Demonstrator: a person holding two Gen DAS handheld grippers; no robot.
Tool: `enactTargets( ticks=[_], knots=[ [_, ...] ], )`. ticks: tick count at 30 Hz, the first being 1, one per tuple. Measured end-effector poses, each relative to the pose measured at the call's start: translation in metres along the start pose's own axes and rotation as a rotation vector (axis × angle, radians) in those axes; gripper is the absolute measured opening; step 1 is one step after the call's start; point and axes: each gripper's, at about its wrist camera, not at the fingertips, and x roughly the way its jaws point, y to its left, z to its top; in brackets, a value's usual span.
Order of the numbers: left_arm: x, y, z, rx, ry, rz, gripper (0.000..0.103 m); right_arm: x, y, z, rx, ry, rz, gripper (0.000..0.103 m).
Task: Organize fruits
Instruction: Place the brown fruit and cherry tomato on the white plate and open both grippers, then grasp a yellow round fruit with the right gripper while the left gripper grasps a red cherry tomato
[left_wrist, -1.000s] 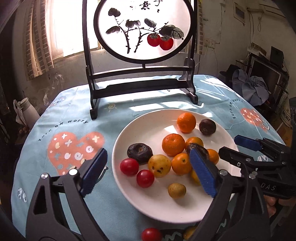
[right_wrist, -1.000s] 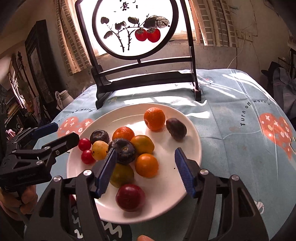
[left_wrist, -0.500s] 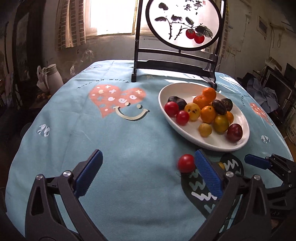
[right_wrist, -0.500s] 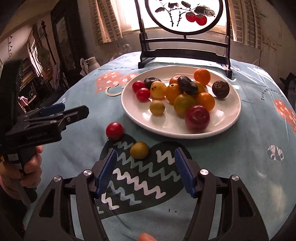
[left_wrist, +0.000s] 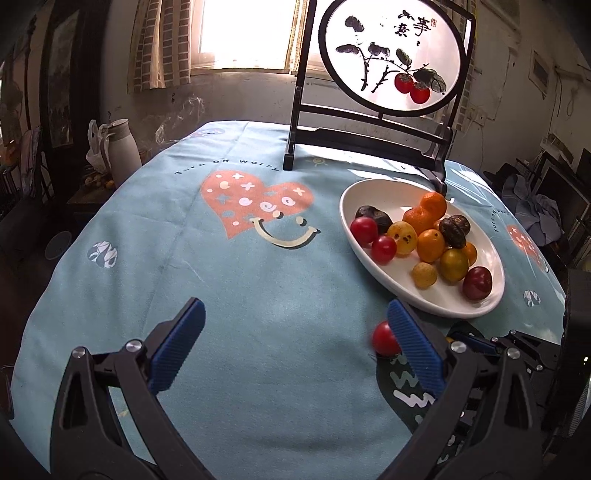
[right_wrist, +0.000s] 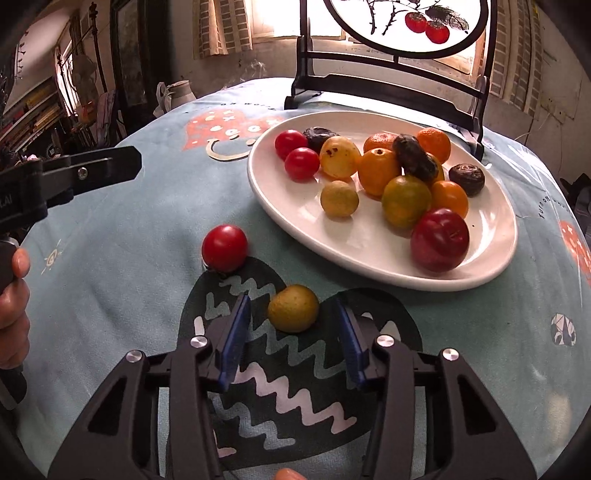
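We see a round table under a light blue cloth (left_wrist: 258, 295) printed with hearts, and at its far edge, toward twelve o'clock, a dark wooden stand (left_wrist: 369, 136) carrying a round painted screen of red fruit on a branch. A white oval plate (right_wrist: 369, 251) lies at about one o'clock from the right gripper, heaped with oranges, small tomatoes, dark wrinkled fruits, yellow ones and a big red plum (right_wrist: 439, 238) near its front rim.

Our left gripper (left_wrist: 295, 343) hangs over bare cloth with its blue pads spread as wide as they go and nothing between them; the loose red tomato (left_wrist: 384, 338) sits just behind its right pad, at three o'clock, partly hidden by it. In the right wrist view that tomato (right_wrist: 224, 248) lies on the cloth at ten o'clock, off the plate.

Our right gripper (right_wrist: 291, 336) has just been closing and its jaws now stand narrow on either side of a small yellow-green fruit (right_wrist: 293, 308), which rests on the dark zigzag heart print; a gap shows on both sides, so the pads do not press it. A hand (right_wrist: 13, 295) at nine o'clock grips the left tool's handle.
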Motion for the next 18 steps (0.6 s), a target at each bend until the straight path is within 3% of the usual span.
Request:
enactTargets(
  ticks=[5, 11, 15, 18],
  knots=[
    [0.003, 0.000, 0.000, 0.005, 0.006, 0.013, 0.101, 0.000, 0.000, -0.001, -0.017, 0.003, -0.019, 0.029],
    [0.009, -0.004, -0.004, 0.029, 0.013, 0.026, 0.101, -0.027, -0.009, -0.009, 0.015, -0.052, 0.017, 0.028],
    [0.014, -0.018, -0.011, 0.079, 0.031, -0.033, 0.099, -0.054, -0.027, -0.016, 0.066, -0.110, 0.037, 0.028],
    [0.017, -0.035, -0.019, 0.155, 0.043, -0.069, 0.088, -0.062, -0.040, -0.019, 0.113, -0.125, 0.050, 0.028]
  ],
)
